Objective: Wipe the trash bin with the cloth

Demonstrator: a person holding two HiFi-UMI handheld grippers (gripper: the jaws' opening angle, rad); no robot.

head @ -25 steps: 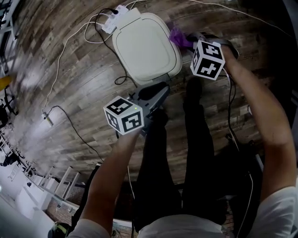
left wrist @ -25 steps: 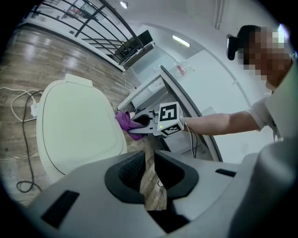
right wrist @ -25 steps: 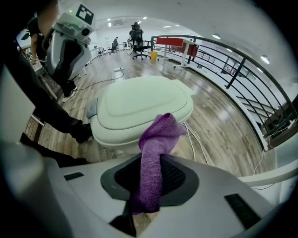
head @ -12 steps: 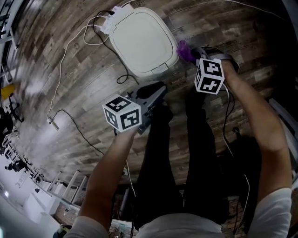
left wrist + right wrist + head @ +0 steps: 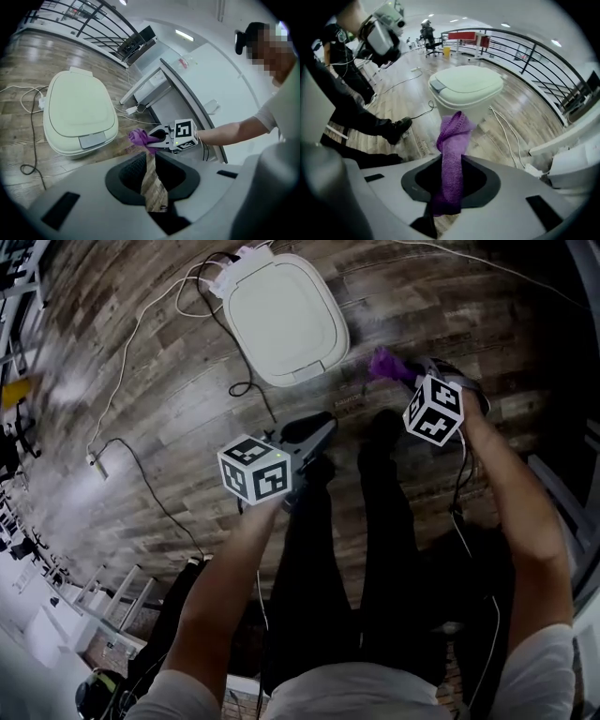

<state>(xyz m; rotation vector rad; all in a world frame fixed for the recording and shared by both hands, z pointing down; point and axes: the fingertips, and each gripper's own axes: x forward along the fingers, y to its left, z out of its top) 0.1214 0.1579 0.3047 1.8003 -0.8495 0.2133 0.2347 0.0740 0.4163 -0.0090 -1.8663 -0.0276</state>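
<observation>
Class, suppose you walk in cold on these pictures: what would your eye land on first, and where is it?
The purple cloth stands out most, pinched in the right gripper and held clear of the trash bin, not touching it. That pale bin, lid closed, stands on the wooden floor. The left gripper hangs empty, jaws slightly apart.

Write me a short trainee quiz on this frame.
1. True or false: the left claw holds the cloth.
2. The bin is: A open, B shut, C tipped over.
3. Fill in: the cloth's colour is ___.

Key: 1 false, it sits in the right claw; 2 B; 3 purple.
</observation>
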